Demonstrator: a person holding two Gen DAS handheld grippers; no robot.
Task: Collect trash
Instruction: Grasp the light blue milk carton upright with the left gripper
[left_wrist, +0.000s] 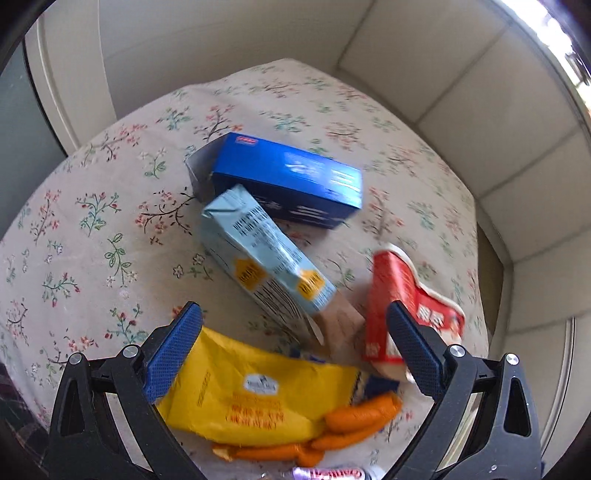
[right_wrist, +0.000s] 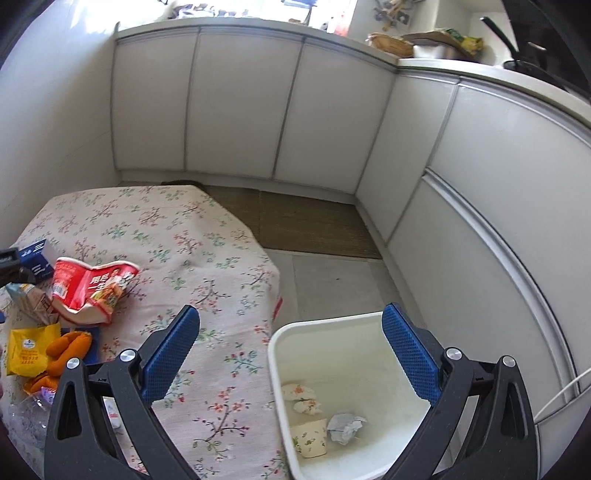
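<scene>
Floral cloth (left_wrist: 92, 206) on table, white cabinets (right_wrist: 240, 107) behind. Left gripper (left_wrist: 293, 325) wide over yellow wrapper (left_wrist: 255, 398) w/ cartons; right gripper (right_wrist: 291, 325) wide, empty, above white bin (right_wrist: 275, 343).

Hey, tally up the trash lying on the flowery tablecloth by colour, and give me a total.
Blue: 1, the blue box
Light blue: 1, the carton
Red: 1, the red wrapper
Yellow: 1, the yellow packet
Orange: 1, the orange peel pile
Total: 5
</scene>
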